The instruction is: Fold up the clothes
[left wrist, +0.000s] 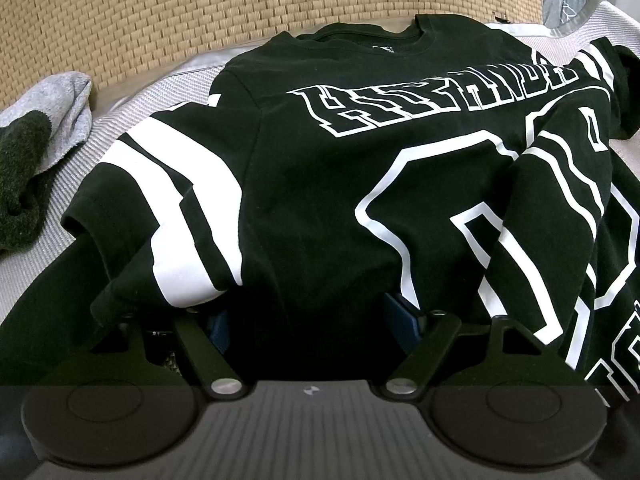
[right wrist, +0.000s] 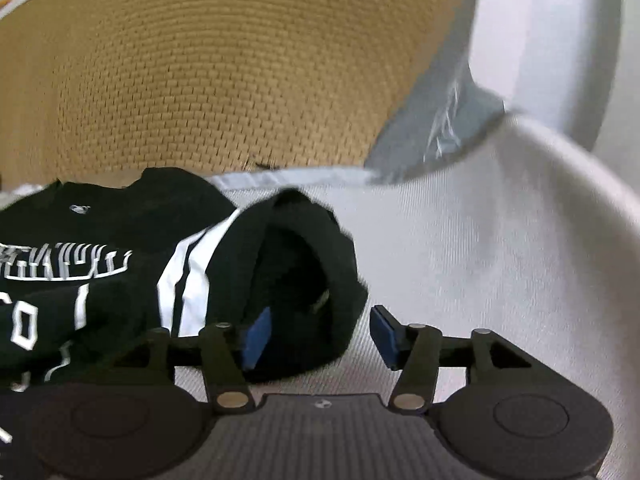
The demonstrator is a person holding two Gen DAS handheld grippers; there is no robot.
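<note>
A black T-shirt (left wrist: 320, 180) with white block lettering and white-striped sleeves lies face up on a pale woven bed cover (left wrist: 116, 120), collar toward the headboard. My left gripper (left wrist: 308, 320) sits low at its near part with the jaws wide apart. Black cloth drapes over both blue pads (left wrist: 400, 316) and hides the tips. In the right wrist view the shirt (right wrist: 100, 240) lies at the left. Its right sleeve (right wrist: 304, 248) is rolled over with the cuff open toward me. My right gripper (right wrist: 320, 334) is open, and the sleeve's end lies between the pads, against the left pad (right wrist: 256, 336).
A woven wicker headboard (left wrist: 200, 8) rises behind the bed. A grey and dark green garment (left wrist: 32, 140) lies crumpled at the left. A grey item in clear plastic (right wrist: 440, 132) rests at the back right corner. Bare bed cover (right wrist: 480, 280) stretches right of the sleeve.
</note>
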